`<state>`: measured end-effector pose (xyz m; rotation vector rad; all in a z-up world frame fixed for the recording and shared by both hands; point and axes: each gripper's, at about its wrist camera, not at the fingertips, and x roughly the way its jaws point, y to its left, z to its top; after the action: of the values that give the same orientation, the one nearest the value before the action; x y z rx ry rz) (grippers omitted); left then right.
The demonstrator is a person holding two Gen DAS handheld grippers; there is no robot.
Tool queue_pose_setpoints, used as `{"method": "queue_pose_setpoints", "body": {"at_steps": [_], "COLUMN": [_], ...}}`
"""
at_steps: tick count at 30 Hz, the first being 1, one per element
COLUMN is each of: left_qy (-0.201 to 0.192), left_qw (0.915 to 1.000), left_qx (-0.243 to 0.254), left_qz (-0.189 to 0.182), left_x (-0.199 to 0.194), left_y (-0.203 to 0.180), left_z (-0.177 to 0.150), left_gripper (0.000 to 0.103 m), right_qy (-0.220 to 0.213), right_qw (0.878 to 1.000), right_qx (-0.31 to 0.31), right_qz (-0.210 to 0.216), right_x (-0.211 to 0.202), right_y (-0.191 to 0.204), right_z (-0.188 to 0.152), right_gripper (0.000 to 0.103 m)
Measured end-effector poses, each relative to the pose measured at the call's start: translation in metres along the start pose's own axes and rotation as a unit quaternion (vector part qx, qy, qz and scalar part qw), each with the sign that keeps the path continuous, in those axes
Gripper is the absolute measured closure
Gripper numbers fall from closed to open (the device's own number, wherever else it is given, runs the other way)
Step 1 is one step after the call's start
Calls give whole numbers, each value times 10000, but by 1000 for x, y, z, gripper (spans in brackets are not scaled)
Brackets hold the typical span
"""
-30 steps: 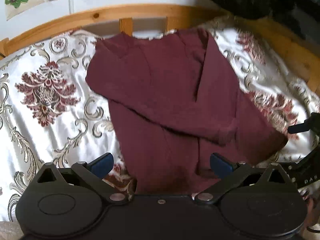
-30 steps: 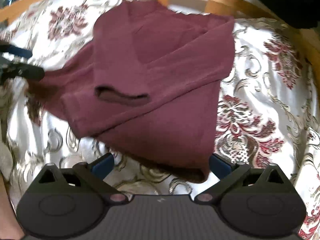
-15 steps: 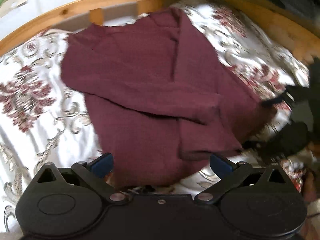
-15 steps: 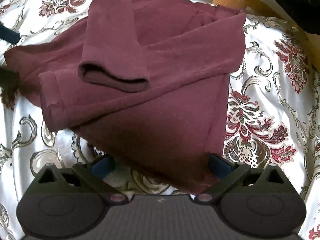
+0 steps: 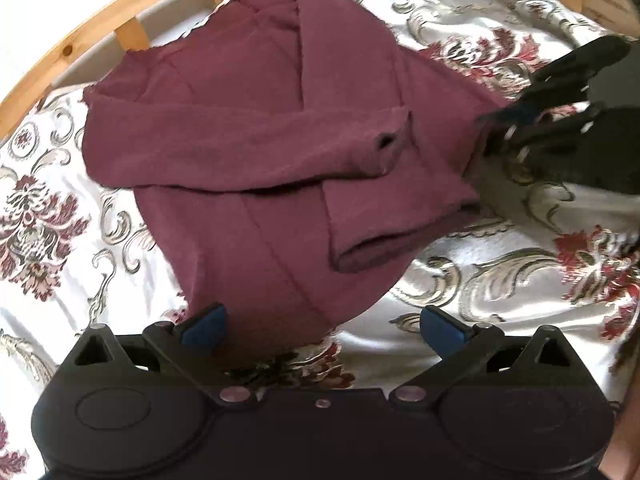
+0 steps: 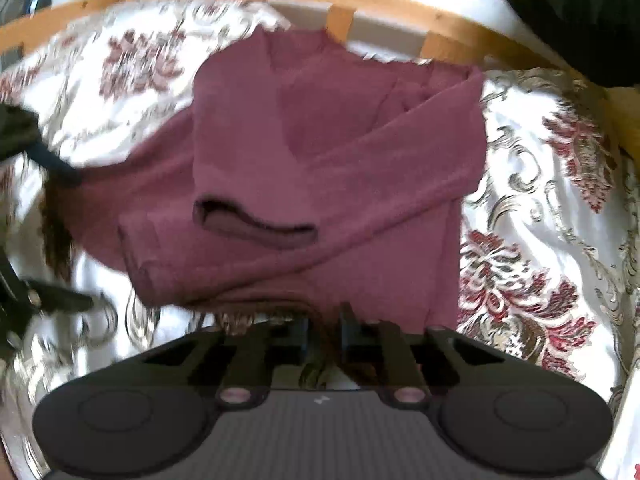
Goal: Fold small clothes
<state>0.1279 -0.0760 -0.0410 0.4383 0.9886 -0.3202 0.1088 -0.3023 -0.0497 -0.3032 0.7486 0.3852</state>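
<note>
A maroon long-sleeved sweater [image 5: 248, 140] lies on the bed, both sleeves folded across its front. My left gripper [image 5: 324, 326] is open, and the sweater's near hem corner lies between its blue pads without being pinched. My right gripper [image 6: 324, 328] is closing its jaws, and the pads pinch the other hem corner [image 6: 320, 312] between them. The sweater [image 6: 340, 152] spreads away from that grip toward the headboard. In the left wrist view the right gripper [image 5: 496, 124] shows at the right, its fingers tight on the cloth's edge.
A white satin bedspread [image 5: 500, 280] with red and gold floral patterns covers the bed. A wooden bed rail [image 5: 100, 12] curves along the far side. Dark clothing [image 6: 580, 8] hangs at the upper right behind the rail.
My right gripper went from wide open to shut on the sweater's hem. My left gripper rolled and sank closer to the opposite hem corner, still open.
</note>
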Motion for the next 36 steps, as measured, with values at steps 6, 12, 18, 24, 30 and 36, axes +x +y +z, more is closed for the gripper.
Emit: {"method": "queue_pose_setpoints", "body": {"at_steps": [6, 12, 18, 24, 30, 36], "left_qy": [186, 243, 96, -165, -418, -780], "left_qw": [9992, 9954, 9905, 9889, 9839, 9793], "left_qx": [-227, -792, -1255, -1361, -1645, -1783], "left_qz": [273, 488, 553, 576, 554, 551], "left_x": [9, 13, 7, 0, -6, -16], "left_y": [9, 28, 44, 47, 56, 59], "left_z": [2, 2, -2, -3, -5, -7], "left_gripper": [8, 31, 65, 88, 94, 98], "right_qy": [-456, -449, -647, -378, 353, 298], "right_qw": [9967, 9968, 9945, 9958, 9946, 9943], "right_qx": [644, 655, 822, 736, 206, 250], "right_qz": [165, 117, -99, -387, -955, -988], "right_x": [-17, -17, -26, -22, 4, -1], "right_y": [-21, -22, -25, -28, -20, -22], "right_z": [6, 6, 5, 3, -4, -6], "right_gripper": [93, 93, 93, 93, 82, 95]}}
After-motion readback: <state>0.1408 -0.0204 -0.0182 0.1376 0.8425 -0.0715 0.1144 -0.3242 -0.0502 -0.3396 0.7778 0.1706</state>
